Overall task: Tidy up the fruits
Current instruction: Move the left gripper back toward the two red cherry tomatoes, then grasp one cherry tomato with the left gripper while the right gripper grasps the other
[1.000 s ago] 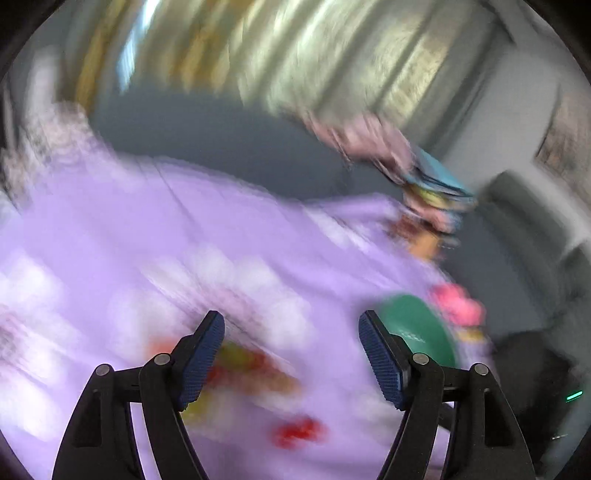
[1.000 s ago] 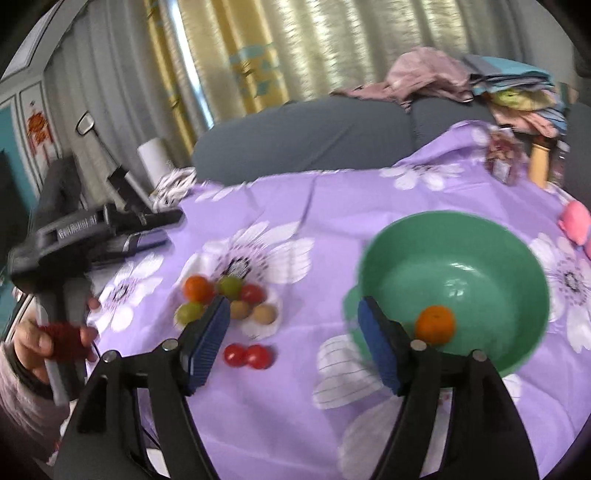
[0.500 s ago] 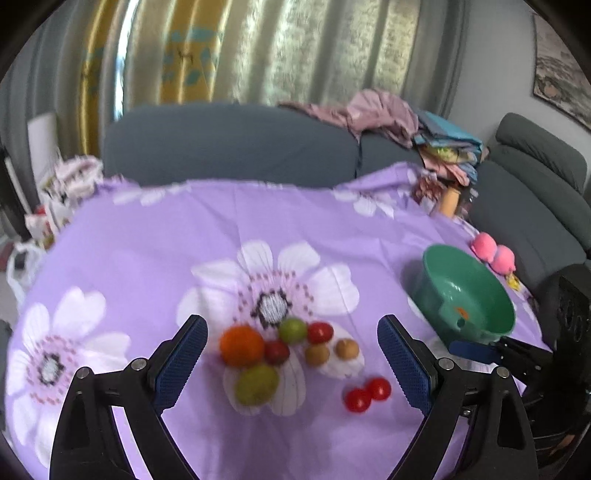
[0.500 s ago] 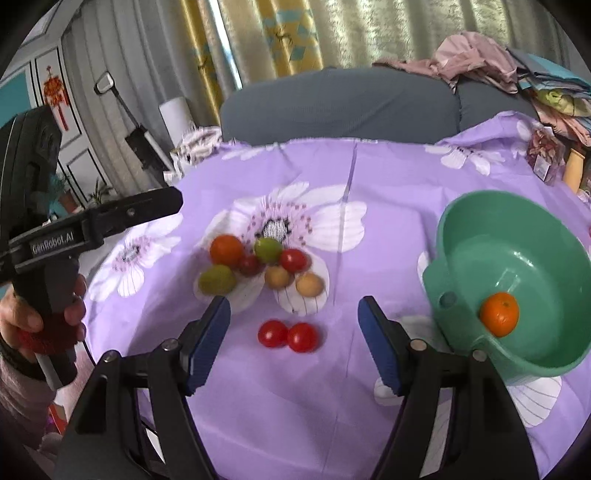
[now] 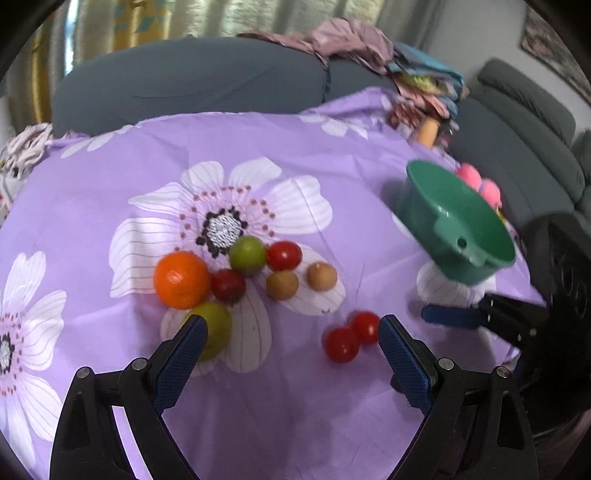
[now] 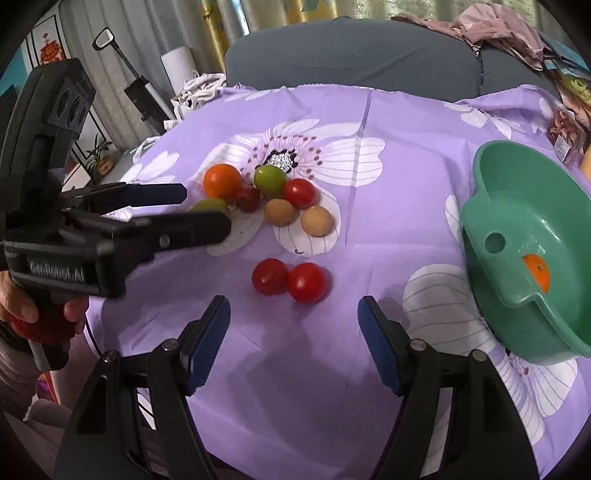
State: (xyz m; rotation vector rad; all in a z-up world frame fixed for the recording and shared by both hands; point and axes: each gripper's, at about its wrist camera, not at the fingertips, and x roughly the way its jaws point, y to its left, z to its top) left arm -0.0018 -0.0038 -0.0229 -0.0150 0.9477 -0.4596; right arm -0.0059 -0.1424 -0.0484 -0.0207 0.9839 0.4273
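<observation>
place: someone's living room, pretty sure | grey sofa (image 5: 192, 85) at 12 o'clock – clothes pile (image 5: 354, 37) dumped on it | curtains (image 6: 266, 14) behind | purple floral tablecloth (image 5: 332, 155) | houseplant (image 6: 98, 157) around 10 o'clock

Grey sofa (image 5: 192, 88) behind the tabletop, heaped with crumpled pink clothes (image 5: 351, 40) and folded laundry (image 5: 428, 79). Pale and yellow curtains (image 6: 280, 14) beyond, daylight showing through. Grey wall with a hanging picture (image 5: 554, 62) at right. Potted plant (image 6: 99, 157) at left.
</observation>
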